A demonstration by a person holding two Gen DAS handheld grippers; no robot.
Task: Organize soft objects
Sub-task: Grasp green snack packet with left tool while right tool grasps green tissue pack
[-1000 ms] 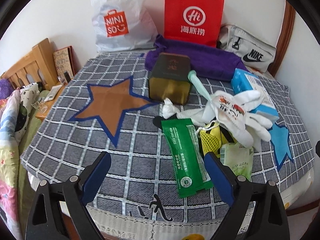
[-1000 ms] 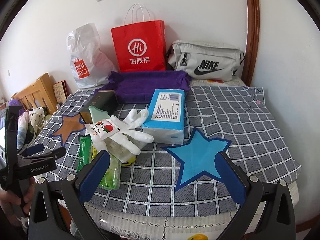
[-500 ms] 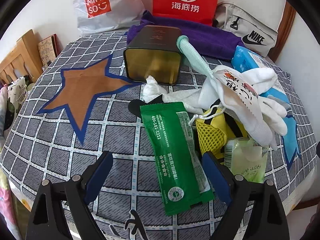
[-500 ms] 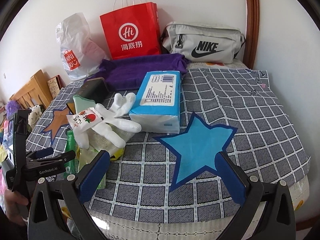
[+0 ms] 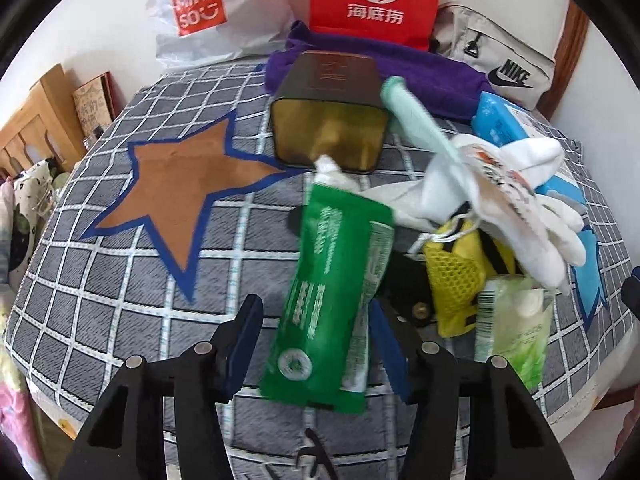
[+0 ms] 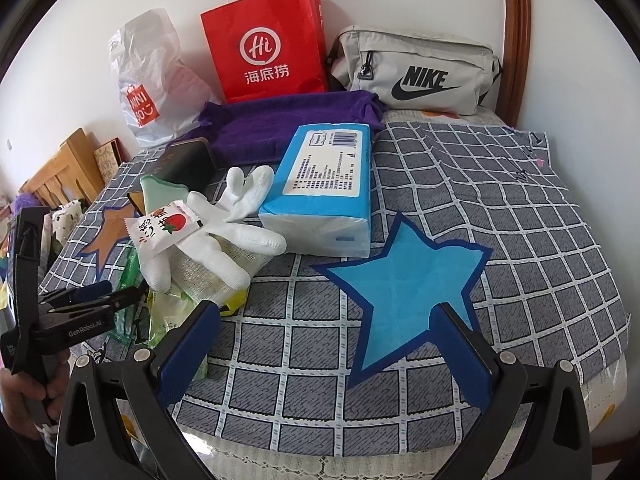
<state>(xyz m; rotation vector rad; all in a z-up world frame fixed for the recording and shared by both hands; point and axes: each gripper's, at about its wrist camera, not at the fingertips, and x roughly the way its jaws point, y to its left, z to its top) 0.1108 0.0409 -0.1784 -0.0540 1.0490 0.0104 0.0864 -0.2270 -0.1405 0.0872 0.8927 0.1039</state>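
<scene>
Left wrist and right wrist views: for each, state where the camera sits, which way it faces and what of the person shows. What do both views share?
Left wrist: on the left gripper, facing down beside the orange star patch; its jaws, just closing, flank a green foil packet.
Right wrist: on the right gripper, open, facing down at the blue star patch; the left gripper and a hand show at its left edge.
Shared: red paper bag, white knitted glove.
</scene>
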